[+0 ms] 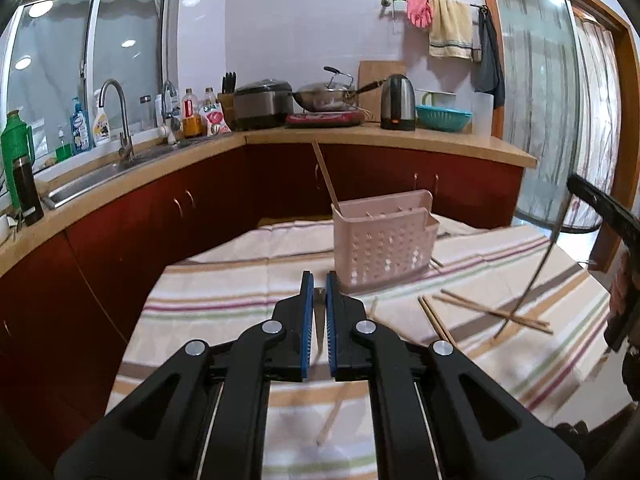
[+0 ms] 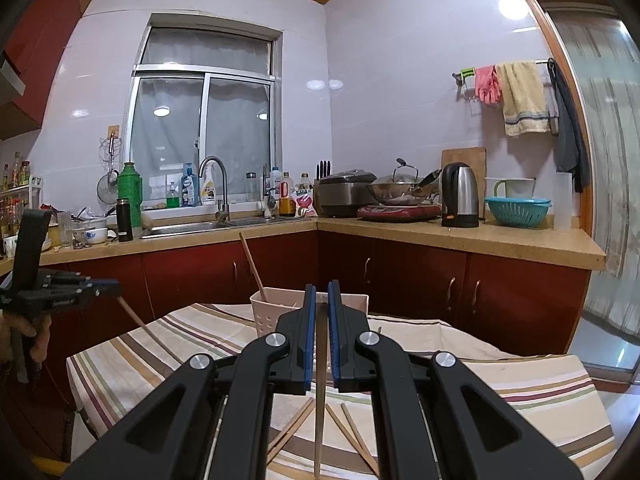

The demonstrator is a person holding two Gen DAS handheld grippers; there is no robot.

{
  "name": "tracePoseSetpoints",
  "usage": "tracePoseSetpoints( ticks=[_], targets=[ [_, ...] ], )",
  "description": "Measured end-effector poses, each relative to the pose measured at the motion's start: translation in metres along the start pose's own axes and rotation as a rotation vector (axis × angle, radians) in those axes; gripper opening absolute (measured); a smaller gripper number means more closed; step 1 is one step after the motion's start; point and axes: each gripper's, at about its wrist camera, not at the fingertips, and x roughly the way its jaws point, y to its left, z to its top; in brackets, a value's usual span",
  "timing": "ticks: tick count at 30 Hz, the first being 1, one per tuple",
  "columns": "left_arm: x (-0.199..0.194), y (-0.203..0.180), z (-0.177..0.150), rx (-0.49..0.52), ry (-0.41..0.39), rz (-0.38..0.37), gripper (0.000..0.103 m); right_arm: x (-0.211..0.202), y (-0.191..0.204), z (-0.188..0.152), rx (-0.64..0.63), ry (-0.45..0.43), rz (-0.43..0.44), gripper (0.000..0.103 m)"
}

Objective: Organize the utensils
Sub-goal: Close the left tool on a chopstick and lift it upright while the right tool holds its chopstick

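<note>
A pink perforated utensil holder [image 1: 384, 240] stands on the striped tablecloth and shows in the right wrist view [image 2: 268, 308] too. One chopstick [image 1: 325, 176] stands in it. My left gripper [image 1: 319, 280] is shut on a wooden chopstick [image 1: 332, 416] that hangs down below the fingers. My right gripper [image 2: 321, 288] is shut on a long thin utensil [image 2: 319, 412] and holds it above the table. Several loose chopsticks [image 1: 492, 312] lie on the cloth to the right of the holder.
The table [image 2: 540, 384] has a striped cloth. Behind it run red cabinets and an L-shaped counter [image 1: 400, 136] with a sink [image 1: 92, 176], rice cooker, wok, kettle [image 1: 397, 102] and teal colander. A glass door is at the right.
</note>
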Motion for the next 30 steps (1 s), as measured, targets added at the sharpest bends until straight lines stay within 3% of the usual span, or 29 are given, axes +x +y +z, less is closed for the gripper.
tracePoseSetpoints(
  ticks=[22,30],
  targets=[
    [0.057,0.009,0.052,-0.003,-0.016,0.008,0.007,0.045,-0.012,0.005,0.023,0.05,0.015,0.007],
    [0.044,0.002,0.079,-0.038,-0.049,-0.077,0.007,0.042,-0.016,0.03,0.024,-0.013,0.032,0.007]
  ],
)
